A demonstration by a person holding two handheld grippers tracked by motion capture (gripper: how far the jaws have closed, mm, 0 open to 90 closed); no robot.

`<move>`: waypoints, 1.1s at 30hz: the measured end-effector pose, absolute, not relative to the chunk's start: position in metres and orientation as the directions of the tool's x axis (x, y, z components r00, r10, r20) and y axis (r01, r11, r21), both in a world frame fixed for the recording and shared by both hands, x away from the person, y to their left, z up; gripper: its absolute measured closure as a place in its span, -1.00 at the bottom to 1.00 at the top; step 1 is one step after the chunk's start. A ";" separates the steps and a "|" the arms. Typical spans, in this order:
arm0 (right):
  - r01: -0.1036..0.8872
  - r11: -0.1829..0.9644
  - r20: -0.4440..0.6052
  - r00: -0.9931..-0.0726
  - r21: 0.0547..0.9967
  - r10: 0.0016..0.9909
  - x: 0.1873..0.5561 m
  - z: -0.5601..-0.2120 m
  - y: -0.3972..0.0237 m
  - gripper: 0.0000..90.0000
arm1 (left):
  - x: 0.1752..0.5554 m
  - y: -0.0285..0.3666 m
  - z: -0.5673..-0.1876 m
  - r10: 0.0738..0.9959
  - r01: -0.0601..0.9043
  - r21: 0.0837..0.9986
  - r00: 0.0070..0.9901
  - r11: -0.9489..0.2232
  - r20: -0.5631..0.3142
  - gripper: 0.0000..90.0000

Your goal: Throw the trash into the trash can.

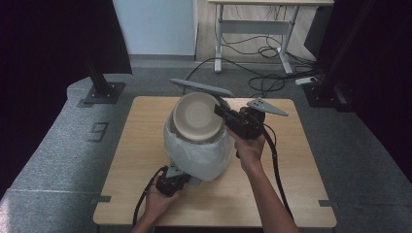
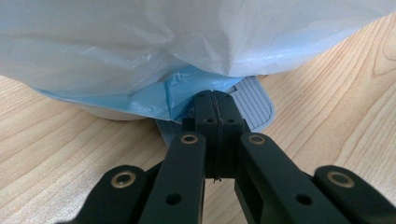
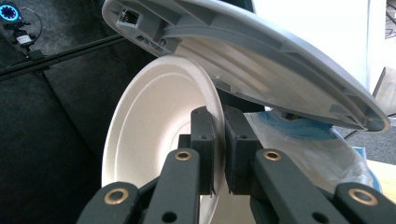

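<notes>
High view: right gripper [image 1: 219,112] clamps the rim of the tilted paper plate [image 1: 196,116] above the lined bin [image 1: 199,153] (table centre); left gripper [image 1: 176,175], at 7 o'clock, pinches the bin's pedal [image 2: 250,100].

Fixed high above the near edge of the wooden table [image 1: 136,160], looking forward and down, far enough back to take in the whole tabletop, grey floor and a desk beyond. Mounted on the left gripper [image 2: 215,100], low and nearly level with the tabletop, facing along the jaws, very close to the bin's white bag [image 2: 140,46] and pedal [image 2: 254,105]. Mounted on the right gripper [image 3: 219,140], angled upward, close under the raised lid [image 3: 280,60] and beside the paper plate [image 3: 154,130]. Shared with the high view: bag [image 1: 199,150], lid [image 1: 201,87], plate [image 1: 197,116].
</notes>
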State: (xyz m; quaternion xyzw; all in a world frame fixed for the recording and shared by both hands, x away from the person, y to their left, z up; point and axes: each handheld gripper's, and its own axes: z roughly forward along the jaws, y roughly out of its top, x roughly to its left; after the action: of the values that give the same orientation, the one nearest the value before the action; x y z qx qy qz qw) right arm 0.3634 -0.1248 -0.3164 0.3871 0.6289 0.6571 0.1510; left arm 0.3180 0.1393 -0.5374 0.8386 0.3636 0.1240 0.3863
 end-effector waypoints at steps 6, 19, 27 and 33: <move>0.288 -0.158 0.315 -0.656 0.944 0.686 0.364 -0.317 -0.123 0.85 | 0.318 0.139 -0.537 0.706 0.514 0.738 0.705 -0.437 -0.072 1.00; 0.299 -0.157 0.320 -0.648 0.941 0.691 0.369 -0.319 -0.120 0.85 | 0.318 0.139 -0.537 0.706 0.513 0.738 0.705 -0.438 -0.072 1.00; 0.251 -0.126 0.251 -0.565 0.960 0.786 0.370 -0.321 -0.118 0.18 | 0.318 0.139 -0.537 0.705 0.512 0.738 0.706 -0.439 -0.070 1.00; 0.260 -0.122 0.256 -0.579 0.958 0.774 0.368 -0.324 -0.125 0.06 | 0.318 0.139 -0.537 0.706 0.513 0.737 0.705 -0.439 -0.071 1.00</move>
State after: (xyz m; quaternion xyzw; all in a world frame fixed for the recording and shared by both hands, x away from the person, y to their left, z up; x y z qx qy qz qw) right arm 0.3679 -0.1248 -0.3241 0.4103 0.6302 0.6265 0.2050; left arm 0.3179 0.1390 -0.5373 0.8390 0.3633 0.1249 0.3855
